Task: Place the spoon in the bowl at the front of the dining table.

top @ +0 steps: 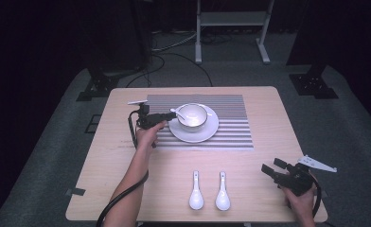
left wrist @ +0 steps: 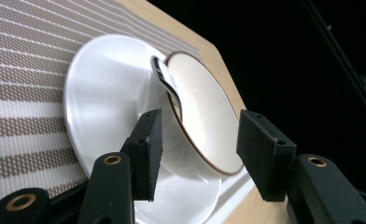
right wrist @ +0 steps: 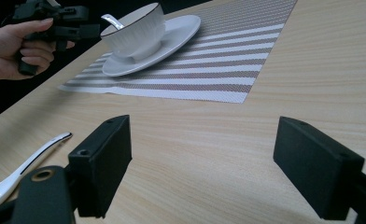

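**Spoon set in the bowl, left gripper letting go**

While the left gripper [top: 167,116] stood beside the bowl [top: 192,116] in the high view, a spoon [top: 178,113] leaned in the bowl with its handle over the rim toward that gripper. The bowl sat on a plate [top: 209,131], and the plate on a striped mat [top: 231,127]. Two more spoons [top: 196,191] lay side by side near the front edge of the table [top: 117,156], and the right gripper [top: 274,167] rested well apart from them at the right.

In the left gripper view, the jaws were apart and the spoon [left wrist: 168,87] was beyond them, not pressed by either pad; the release step seemed in hand.

In the right gripper view, the jaws were wide apart over bare table with nothing between them, and one spoon [right wrist: 24,169] lay just beside at the left.

The next move probably called for backing the left gripper off without knocking the handle, then reaching for another spoon.
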Tool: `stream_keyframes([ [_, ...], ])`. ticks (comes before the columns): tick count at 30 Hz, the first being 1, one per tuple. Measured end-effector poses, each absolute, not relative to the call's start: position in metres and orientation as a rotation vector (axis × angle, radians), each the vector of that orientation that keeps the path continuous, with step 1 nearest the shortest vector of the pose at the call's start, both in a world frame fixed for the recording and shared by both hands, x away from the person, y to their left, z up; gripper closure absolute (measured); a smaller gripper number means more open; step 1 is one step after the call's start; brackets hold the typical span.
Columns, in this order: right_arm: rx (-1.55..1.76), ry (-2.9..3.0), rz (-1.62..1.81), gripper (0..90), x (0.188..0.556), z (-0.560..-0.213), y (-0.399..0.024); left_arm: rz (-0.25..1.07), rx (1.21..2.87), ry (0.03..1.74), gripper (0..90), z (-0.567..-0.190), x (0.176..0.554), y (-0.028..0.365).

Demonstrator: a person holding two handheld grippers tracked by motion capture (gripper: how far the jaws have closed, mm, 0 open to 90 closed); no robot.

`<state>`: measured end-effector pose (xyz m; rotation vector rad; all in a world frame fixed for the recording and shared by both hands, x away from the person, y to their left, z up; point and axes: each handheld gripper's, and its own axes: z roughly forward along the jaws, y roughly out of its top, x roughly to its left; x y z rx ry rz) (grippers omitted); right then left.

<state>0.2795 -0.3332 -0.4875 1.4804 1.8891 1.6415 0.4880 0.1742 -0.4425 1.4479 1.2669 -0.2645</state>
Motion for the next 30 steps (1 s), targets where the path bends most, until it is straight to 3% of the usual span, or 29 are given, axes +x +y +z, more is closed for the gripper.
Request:
stream_keyframes([
  [13,1.491,1.874,1.642,18.3,0.279,-0.488,-0.335,-0.266,1.533,1.251,34.8,-0.446,0.477,0.183],
  [15,1.494,1.874,1.639,18.4,0.279,-0.488,-0.334,-0.260,1.546,1.241,27.6,-0.446,0.474,0.184],
  [22,1.501,1.869,1.635,18.3,0.279,-0.488,-0.335,-0.256,1.576,1.200,19.8,-0.441,0.465,0.185],
  [30,1.505,1.864,1.636,18.3,0.279,-0.488,-0.335,-0.249,1.628,1.174,18.0,-0.439,0.456,0.180],
])
